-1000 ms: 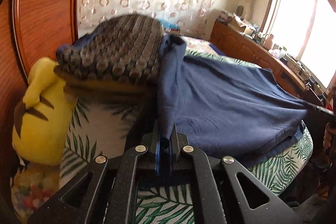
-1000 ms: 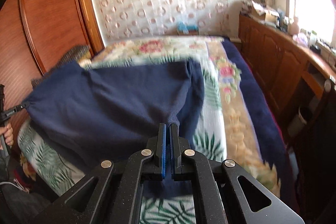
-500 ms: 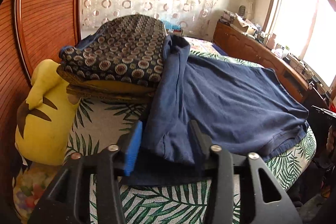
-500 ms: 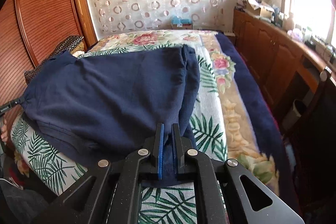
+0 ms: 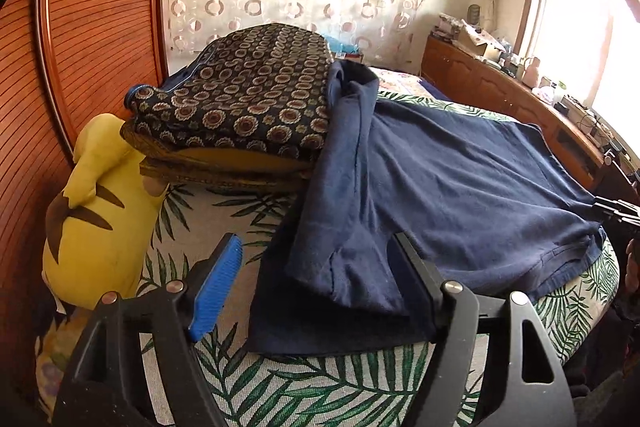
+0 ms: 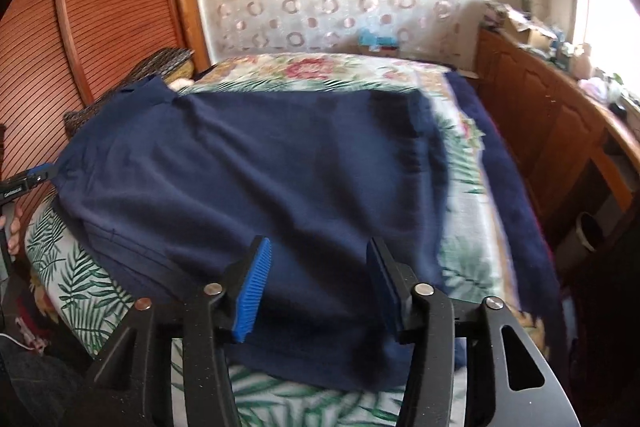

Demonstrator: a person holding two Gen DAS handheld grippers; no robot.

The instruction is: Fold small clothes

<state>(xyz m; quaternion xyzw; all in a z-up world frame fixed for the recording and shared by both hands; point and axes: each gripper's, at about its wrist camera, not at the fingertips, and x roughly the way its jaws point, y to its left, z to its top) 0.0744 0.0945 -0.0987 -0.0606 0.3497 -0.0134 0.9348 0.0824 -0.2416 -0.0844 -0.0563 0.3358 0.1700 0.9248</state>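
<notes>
A navy blue shirt [image 5: 452,179] lies spread on the bed, its collar end resting against a stack of patterned cushions [image 5: 248,99]. It also fills the middle of the right wrist view [image 6: 248,183]. My left gripper [image 5: 316,255] is open, its jaws wide apart on either side of a folded-over sleeve. My right gripper [image 6: 318,259] is open above the shirt's hem edge, holding nothing. The left gripper's tip shows at the left edge of the right wrist view [image 6: 38,175].
A yellow plush toy [image 5: 100,219] lies at the bed's left against the wooden headboard [image 5: 92,27]. The bed has a leaf-print cover [image 5: 304,387]. A wooden cabinet [image 6: 560,123] with clutter on top runs along the right under the window.
Both grippers were shut on the shirt's edge a second ago. The left opened first, then the right; the shirt now lies flat on the bed, let go.
</notes>
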